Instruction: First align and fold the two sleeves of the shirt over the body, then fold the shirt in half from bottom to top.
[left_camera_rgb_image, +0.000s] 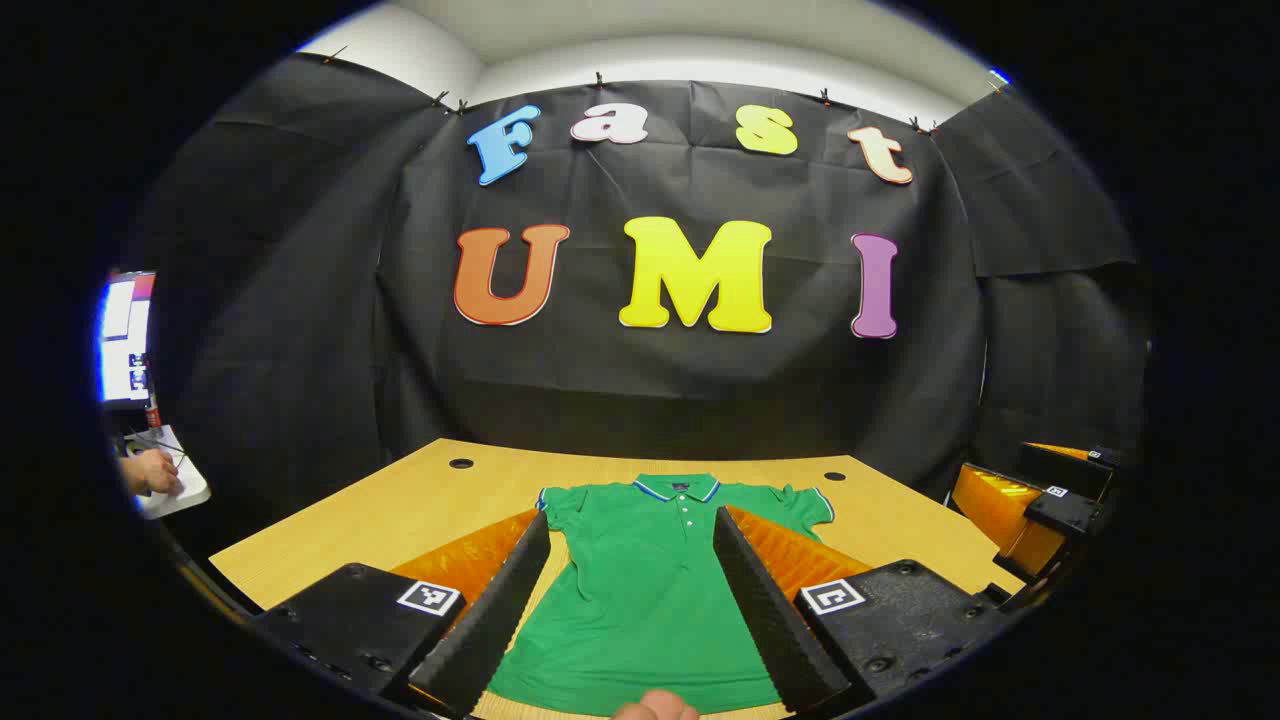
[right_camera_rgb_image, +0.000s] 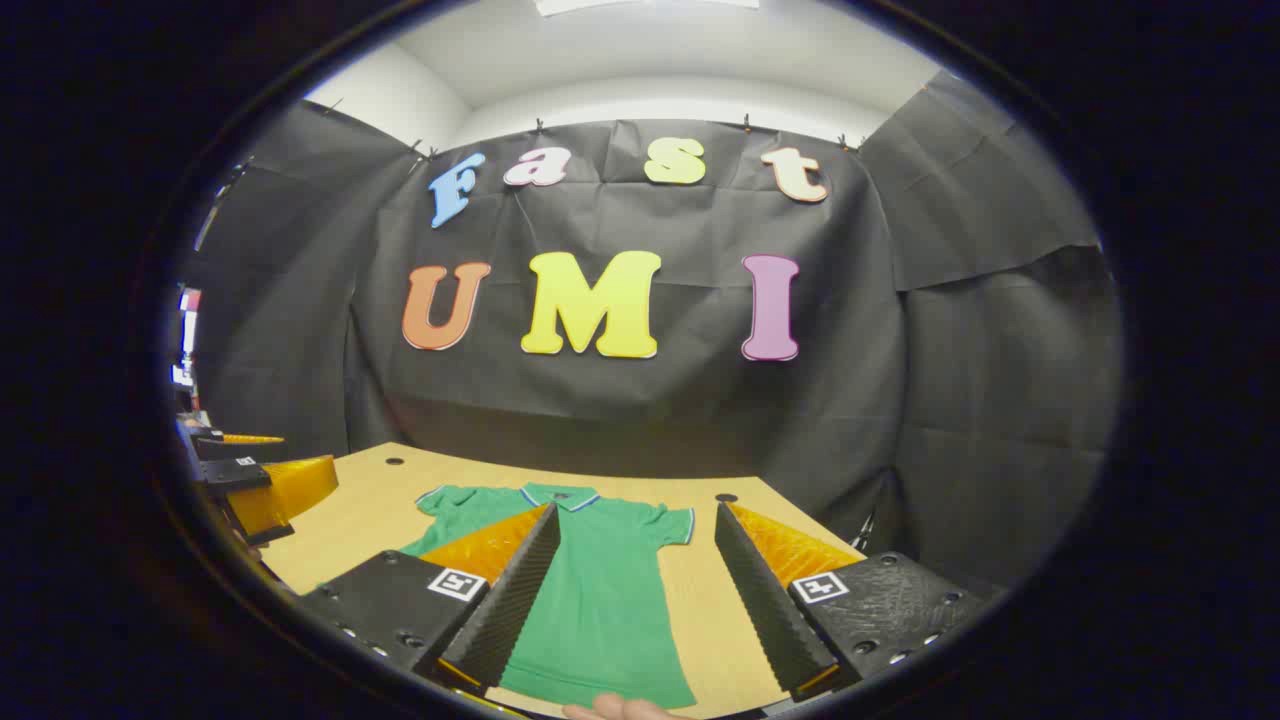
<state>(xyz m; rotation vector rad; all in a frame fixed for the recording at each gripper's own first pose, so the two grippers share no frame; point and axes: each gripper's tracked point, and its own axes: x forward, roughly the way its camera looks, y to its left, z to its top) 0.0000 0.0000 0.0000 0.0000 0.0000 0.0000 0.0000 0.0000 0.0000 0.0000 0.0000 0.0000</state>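
A green polo shirt (left_camera_rgb_image: 645, 590) lies flat and face up on the wooden table (left_camera_rgb_image: 400, 500), collar toward the booth wall, both short sleeves spread out. My left gripper (left_camera_rgb_image: 632, 520) hovers open above the shirt's body, its fingers framing the chest. In the right gripper view the shirt (right_camera_rgb_image: 600, 590) lies left of centre, and my right gripper (right_camera_rgb_image: 637, 515) is open above the shirt's right side and sleeve (right_camera_rgb_image: 670, 522). The other gripper (left_camera_rgb_image: 1040, 505) shows at the far right of the left gripper view, and the left one (right_camera_rgb_image: 250, 480) at the far left of the right gripper view.
The table has cable holes near its back edge (left_camera_rgb_image: 461, 464) (left_camera_rgb_image: 834, 476). A fingertip (left_camera_rgb_image: 655, 706) shows at the bottom of the left gripper view. A person's hand (left_camera_rgb_image: 150, 472) rests on a white object by a screen at far left.
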